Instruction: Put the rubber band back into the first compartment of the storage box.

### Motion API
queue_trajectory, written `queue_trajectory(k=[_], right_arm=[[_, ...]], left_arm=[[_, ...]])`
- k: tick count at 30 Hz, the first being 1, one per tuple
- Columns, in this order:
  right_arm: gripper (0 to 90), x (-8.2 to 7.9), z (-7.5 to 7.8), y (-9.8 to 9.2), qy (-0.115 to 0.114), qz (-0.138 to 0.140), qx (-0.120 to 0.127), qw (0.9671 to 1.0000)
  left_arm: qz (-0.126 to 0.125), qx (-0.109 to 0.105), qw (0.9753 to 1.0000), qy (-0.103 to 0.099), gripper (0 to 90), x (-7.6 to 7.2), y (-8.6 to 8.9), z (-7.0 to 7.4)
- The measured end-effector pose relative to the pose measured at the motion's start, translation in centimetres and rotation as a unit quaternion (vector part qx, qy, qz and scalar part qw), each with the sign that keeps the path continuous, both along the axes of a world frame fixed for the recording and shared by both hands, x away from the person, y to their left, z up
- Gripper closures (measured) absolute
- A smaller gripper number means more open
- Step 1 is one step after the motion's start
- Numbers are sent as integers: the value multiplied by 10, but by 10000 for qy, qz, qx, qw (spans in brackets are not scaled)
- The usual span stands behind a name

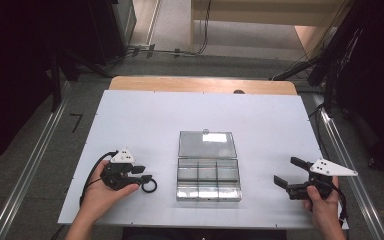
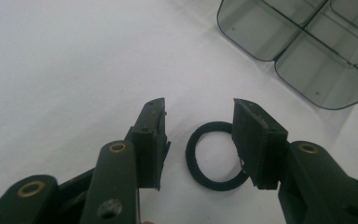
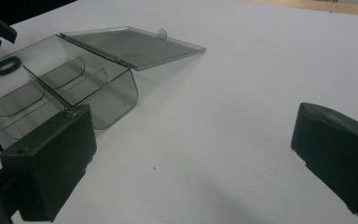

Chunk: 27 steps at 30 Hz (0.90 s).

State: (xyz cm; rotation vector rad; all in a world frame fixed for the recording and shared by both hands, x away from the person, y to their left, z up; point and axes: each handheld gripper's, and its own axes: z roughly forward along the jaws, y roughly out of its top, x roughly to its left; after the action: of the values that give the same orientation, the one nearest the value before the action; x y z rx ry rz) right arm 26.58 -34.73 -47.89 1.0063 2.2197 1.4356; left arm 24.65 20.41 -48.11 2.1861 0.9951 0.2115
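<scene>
In the high view, the left gripper (image 1: 146, 175) rests on the white table (image 1: 145, 115), held by a hand (image 1: 102, 192), with a black ring (image 1: 150, 186) lying flat at its tips, left of the clear box (image 1: 208, 172). The box's lid (image 1: 207, 144) lies open behind it. The right gripper (image 1: 289, 172) sits well right of the box, jaws spread.

In the left gripper view, the jaws stand apart; the ring (image 2: 209, 156) lies on the table between them, against the right-hand jaw, not clamped. The box (image 2: 303, 42) is near, above right.

In the right gripper view, the jaws gape wide with bare table between, the box (image 3: 60, 88) to the left.
</scene>
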Motion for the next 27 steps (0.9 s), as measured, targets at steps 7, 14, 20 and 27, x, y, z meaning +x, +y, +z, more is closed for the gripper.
queue_trajectory(k=[7,14,20,27], right_arm=[[0,0,-1,-1,14,-17,-4,10000],[0,1,-1,0,49,-11,-2,10000],[0,1,-1,0,50,-17,-15,10000],[0,2,-2,-1,61,-20,-19,10000]], left_arm=[[-70,225,9997,71,652,1,-3,-4],[-90,305,9995,81,705,2,-3,-6],[-97,458,9988,109,720,2,-6,-9],[-136,560,9982,155,759,3,-8,-11]])
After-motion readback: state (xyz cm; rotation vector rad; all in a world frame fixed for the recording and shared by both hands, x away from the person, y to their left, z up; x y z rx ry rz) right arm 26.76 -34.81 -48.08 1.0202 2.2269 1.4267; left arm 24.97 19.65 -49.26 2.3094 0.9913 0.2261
